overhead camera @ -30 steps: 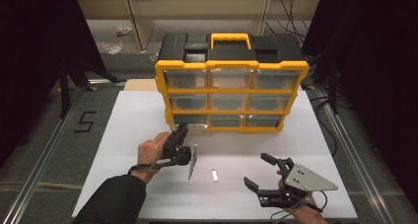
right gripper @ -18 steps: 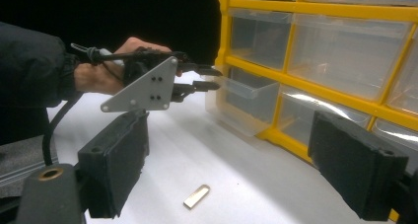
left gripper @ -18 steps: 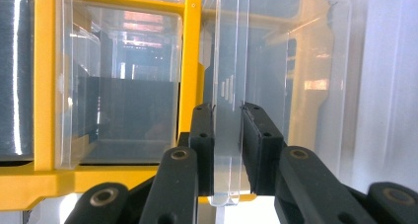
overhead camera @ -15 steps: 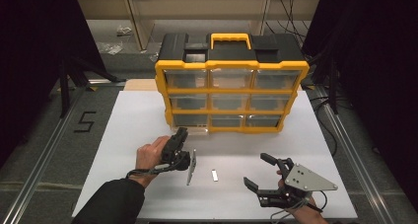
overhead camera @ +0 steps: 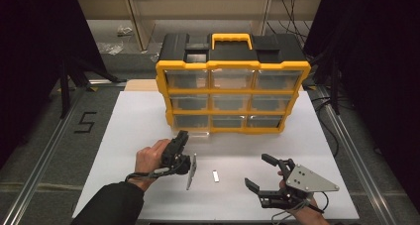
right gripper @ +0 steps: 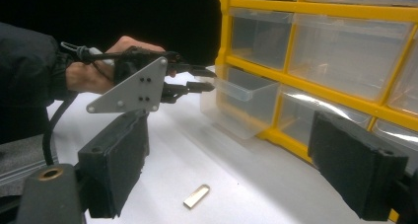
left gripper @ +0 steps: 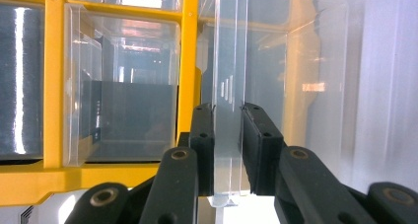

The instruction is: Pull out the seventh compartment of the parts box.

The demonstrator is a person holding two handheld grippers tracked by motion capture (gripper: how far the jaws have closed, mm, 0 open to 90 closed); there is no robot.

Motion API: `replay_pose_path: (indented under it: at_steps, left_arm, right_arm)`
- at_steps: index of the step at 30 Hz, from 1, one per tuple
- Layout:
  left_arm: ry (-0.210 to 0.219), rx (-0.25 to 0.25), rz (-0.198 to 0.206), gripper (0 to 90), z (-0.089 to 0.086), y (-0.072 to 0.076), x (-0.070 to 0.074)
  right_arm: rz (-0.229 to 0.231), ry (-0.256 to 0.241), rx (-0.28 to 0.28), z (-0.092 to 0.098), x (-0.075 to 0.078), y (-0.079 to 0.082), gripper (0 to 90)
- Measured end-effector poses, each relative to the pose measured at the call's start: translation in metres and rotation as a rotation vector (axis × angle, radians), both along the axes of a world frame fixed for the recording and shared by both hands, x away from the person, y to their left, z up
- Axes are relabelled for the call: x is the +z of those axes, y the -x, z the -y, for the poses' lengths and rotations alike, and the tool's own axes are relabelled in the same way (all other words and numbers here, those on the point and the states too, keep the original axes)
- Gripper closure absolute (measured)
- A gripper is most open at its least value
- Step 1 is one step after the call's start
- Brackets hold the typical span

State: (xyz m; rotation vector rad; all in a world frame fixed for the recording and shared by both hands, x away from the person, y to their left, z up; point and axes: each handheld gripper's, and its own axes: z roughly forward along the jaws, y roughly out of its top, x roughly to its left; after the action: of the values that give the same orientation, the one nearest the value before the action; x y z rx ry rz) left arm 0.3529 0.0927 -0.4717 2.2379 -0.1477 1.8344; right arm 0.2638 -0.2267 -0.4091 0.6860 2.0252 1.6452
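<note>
2 jaws of our left gripper [left gripper: 227, 150] clench the clear drawer's [right gripper: 240, 105] thin front wall; light, slippery plastic. Our right gripper [overhead camera: 270, 180] gapes, empty.

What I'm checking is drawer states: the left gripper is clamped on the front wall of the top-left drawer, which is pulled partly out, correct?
Not quite. The left gripper is clamped on the front wall of the bottom-left drawer, not the top-left one. It is pulled partly out, as the right gripper view shows.
</note>
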Motion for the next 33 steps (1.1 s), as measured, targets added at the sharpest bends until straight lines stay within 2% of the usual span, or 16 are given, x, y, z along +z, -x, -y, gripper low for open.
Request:
replay_pose_path:
  at_steps: [10,31,33]
  left_arm:
    - [0.011,-0.011,-0.004,76.2,-0.001,0.002,-0.001]
    - [-0.014,-0.032,0.0,76.3,-0.002,0.012,0.0]
    - [-0.005,-0.038,-0.001,76.3,-0.003,0.013,-0.001]
  right_arm:
    - [0.002,0.002,0.0,0.0,0.0,0.0,16.8]
    - [0.002,0.001,0.001,0.0,0.0,0.0,16.8]
    - [0.003,0.002,0.001,0.0,0.0,0.0,16.8]
